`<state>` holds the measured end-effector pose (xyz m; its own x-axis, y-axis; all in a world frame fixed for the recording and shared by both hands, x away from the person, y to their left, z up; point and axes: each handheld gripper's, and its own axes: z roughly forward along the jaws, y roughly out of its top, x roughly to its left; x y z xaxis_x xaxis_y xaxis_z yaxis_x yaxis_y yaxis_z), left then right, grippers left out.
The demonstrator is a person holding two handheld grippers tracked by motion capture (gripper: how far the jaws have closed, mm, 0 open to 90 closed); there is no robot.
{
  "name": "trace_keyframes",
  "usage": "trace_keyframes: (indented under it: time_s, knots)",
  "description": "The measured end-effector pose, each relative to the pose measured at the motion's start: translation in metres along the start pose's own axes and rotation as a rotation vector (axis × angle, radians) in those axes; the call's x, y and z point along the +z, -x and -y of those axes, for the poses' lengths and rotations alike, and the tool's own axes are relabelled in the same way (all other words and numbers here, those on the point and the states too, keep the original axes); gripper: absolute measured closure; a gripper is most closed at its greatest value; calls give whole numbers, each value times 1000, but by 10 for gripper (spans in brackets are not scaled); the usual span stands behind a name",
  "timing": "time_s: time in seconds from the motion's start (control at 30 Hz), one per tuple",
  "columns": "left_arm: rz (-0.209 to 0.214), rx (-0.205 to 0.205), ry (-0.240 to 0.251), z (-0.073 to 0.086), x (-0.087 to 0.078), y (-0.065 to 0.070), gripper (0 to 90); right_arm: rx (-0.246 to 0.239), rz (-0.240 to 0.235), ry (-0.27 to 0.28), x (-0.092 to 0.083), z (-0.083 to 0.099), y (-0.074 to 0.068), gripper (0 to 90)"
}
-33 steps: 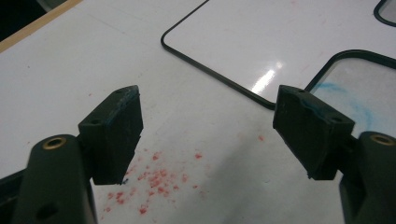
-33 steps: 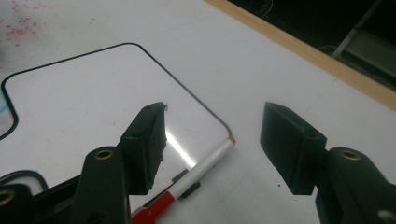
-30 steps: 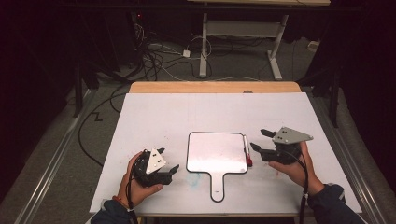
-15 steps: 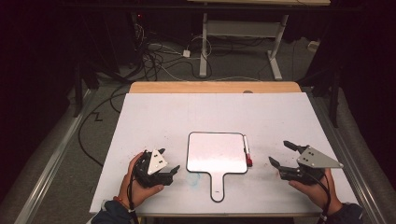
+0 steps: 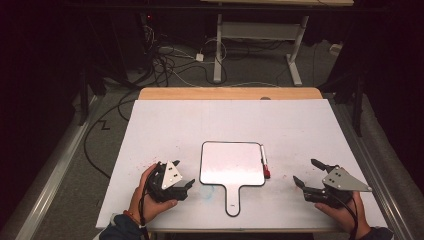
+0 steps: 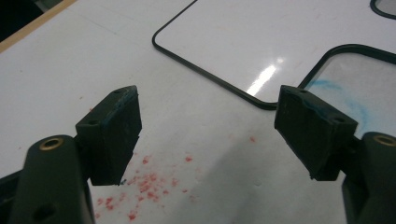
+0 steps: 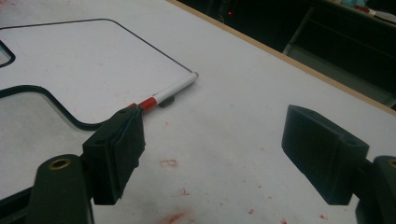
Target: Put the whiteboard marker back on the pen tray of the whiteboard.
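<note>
One white-topped table (image 5: 165,125); one white paddle-shaped whiteboard with black rim (image 5: 231,162) lies flat at its middle, likely for writing; one white marker with red cap (image 5: 264,161) touches its right edge; two grippers: right gripper (image 5: 314,175), jaws just opened wide, empty, rests well apart from the marker; left gripper (image 5: 189,185) open, empty

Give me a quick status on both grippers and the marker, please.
Left gripper open, empty. Right gripper open, jaws just widened, nothing between them. Marker lies at the whiteboard's right edge, untouched. Nothing in the way.
</note>
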<state>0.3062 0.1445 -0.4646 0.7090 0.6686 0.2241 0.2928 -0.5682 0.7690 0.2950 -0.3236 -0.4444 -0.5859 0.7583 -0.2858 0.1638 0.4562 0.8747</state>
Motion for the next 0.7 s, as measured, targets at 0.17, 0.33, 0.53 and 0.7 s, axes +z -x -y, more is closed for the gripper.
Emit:
trace_keyframes:
  time_s: [0.17,0.33,0.53,0.7]
  knots:
    - [-19,10,-21,0,3,0,218,-8,-2,1,2,0,0,226]
    - [-28,8,-24,1,2,-1,218,-10,9,-1,3,0,2,230]
    - [-32,-11,-17,2,-1,-4,218,-5,16,11,4,-3,4,230]
    - [-28,-2,-9,0,1,-3,218,8,20,10,4,-4,9,233]
